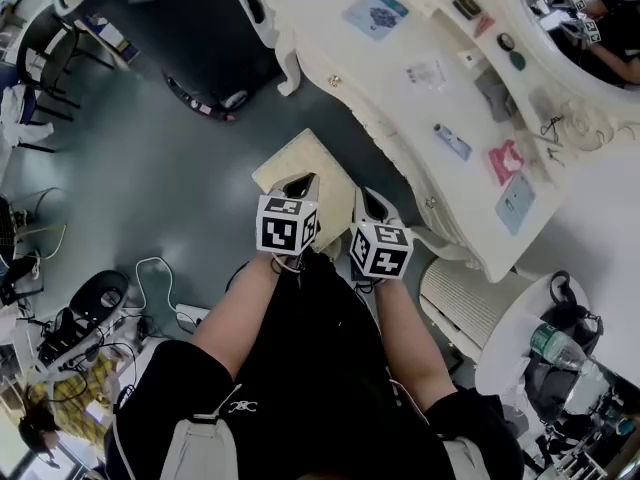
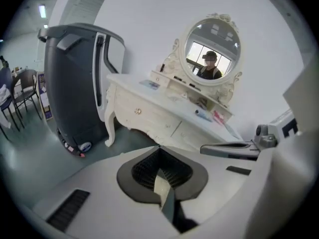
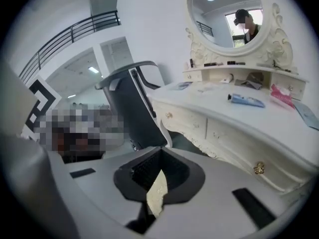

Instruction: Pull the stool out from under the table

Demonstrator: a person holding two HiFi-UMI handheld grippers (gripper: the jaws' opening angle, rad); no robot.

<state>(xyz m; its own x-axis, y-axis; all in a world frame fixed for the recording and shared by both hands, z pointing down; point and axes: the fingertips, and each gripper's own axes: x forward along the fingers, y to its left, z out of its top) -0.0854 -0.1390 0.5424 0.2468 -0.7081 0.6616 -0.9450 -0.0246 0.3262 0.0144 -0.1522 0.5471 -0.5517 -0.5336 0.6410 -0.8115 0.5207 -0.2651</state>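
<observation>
Your left gripper (image 1: 298, 184) and right gripper (image 1: 372, 201) are both pinched shut on nothing, side by side above the stool (image 1: 296, 155) sitting just beside the table (image 1: 392, 108).

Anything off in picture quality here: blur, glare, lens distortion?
Head view: even light, no glare, sharp; the table edge bows slightly. Left gripper view: heavy fisheye with black corners, the mirror clear and not blown out. Right gripper view: same fisheye and dark rim, a mosaic patch at left, table edges curved.
</observation>
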